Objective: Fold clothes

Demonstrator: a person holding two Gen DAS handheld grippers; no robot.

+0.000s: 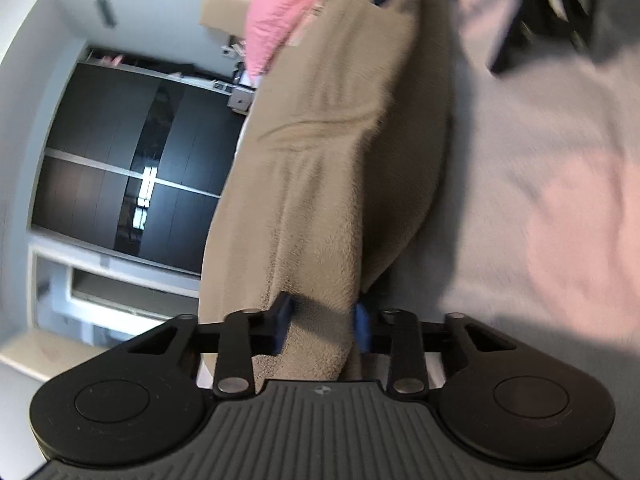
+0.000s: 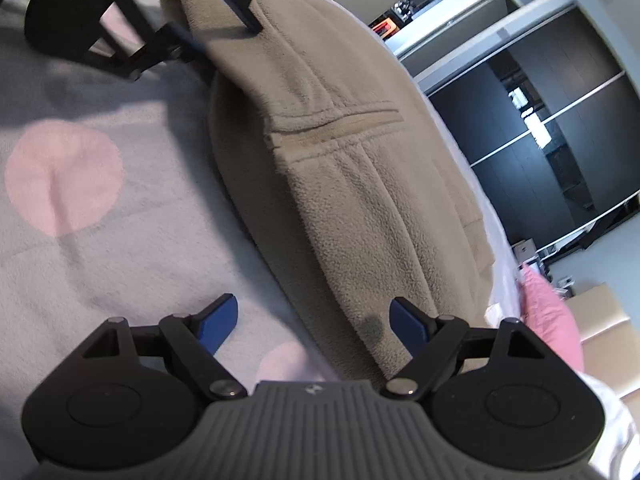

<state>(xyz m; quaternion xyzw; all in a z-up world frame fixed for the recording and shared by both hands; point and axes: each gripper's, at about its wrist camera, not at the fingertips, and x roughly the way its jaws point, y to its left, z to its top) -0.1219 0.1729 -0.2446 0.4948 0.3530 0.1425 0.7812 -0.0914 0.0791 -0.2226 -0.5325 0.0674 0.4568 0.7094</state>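
- Left wrist view: the left gripper (image 1: 322,326) is clamped onto a bunched fold of the beige fleece garment (image 1: 328,152), blue pads pinching the cloth from both sides.
- No earlier picture to go by, so only this much: the pads press into the fleece and the fabric bulges up between them.
- The fleece runs away from that gripper in a long ridge across the bed cover (image 1: 540,160), which is grey with pale pink spots.
- Beyond the far end of the garment sits a pink pillow (image 1: 272,20), and past the bed's edge stands a dark wardrobe (image 1: 120,160) with white rails.
- Right wrist view: the right gripper (image 2: 316,326) stands wide, nothing held; its left pad hangs over the spotted cover, its right pad lies just beside or over the near hem of the fleece, and I cannot tell if it touches.
- From this side the fleece (image 2: 340,168) shows a zipped pocket seam (image 2: 340,122) and lies along the bed's edge.
- At the top of this view the left gripper (image 2: 224,16) shows again, gripping the far end of the garment, which is lifted there into a peak.
- A cardboard box (image 2: 608,320) shows at the right, behind the pink pillow (image 2: 548,312).
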